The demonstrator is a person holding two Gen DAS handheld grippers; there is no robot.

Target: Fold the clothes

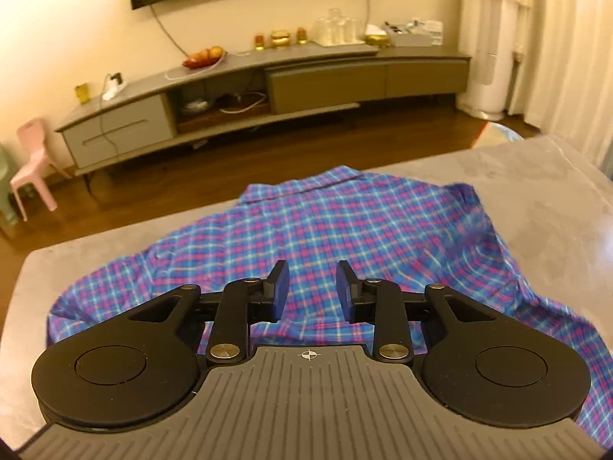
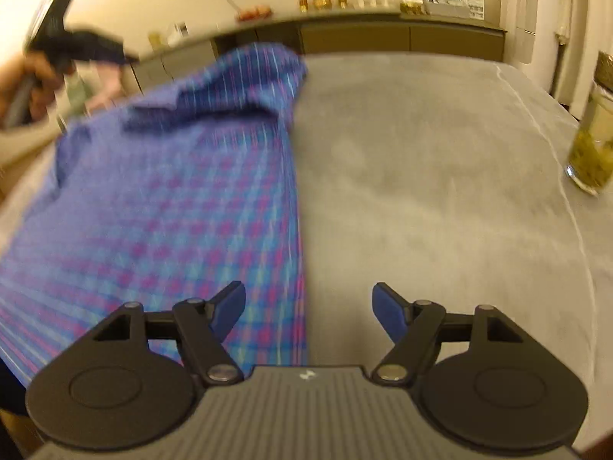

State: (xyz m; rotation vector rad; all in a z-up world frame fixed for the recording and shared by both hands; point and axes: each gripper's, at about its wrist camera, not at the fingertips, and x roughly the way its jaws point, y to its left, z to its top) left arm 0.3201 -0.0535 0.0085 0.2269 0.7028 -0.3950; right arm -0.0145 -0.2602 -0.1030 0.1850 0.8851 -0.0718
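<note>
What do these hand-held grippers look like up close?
Each hand-held gripper, left and right, has a grey ribbed body with a small white mark, two black round discs, black linkage arms with silver pivot bolts, and two blue-padded fingers. No cables show. A blurred hand grips the left one's handle.

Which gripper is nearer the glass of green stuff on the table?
Right. The right gripper hangs over the shirt's edge, the glass off to its right; the left gripper is beyond the shirt's far side.
</note>
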